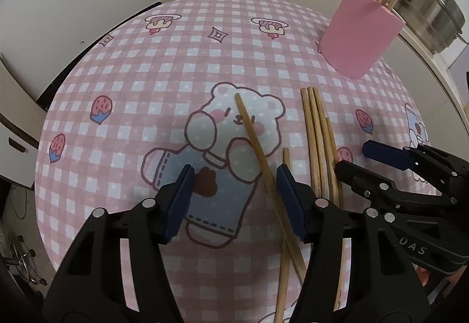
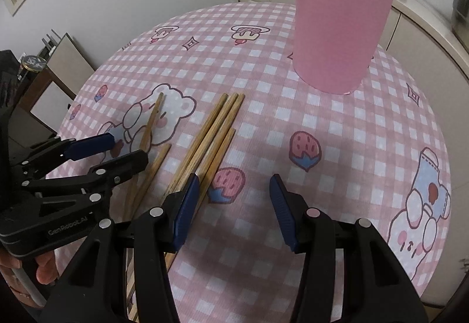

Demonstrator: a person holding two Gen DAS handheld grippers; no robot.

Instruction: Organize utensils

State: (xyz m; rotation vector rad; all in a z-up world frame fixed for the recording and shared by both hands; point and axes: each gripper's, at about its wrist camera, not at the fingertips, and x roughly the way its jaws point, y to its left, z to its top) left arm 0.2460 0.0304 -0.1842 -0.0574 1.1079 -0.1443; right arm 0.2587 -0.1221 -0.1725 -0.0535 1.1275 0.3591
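The left gripper (image 1: 234,202) stands released around 1 slanted wooden chopstick (image 1: 255,144) on the pink checked tablecloth (image 1: 176,59), pads not touching it. The right gripper (image 2: 231,207) is released over bare cloth, just right of 4 bundled wooden chopsticks (image 2: 211,132); the pink cylindrical holder (image 2: 337,30) stands far right with chopsticks inside

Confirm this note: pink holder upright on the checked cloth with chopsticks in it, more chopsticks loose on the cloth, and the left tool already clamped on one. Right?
Not clamped. In the left wrist view the left tool is open; a loose chopstick lies between its fingers, untouched. The pink holder and the rest stand as noted.
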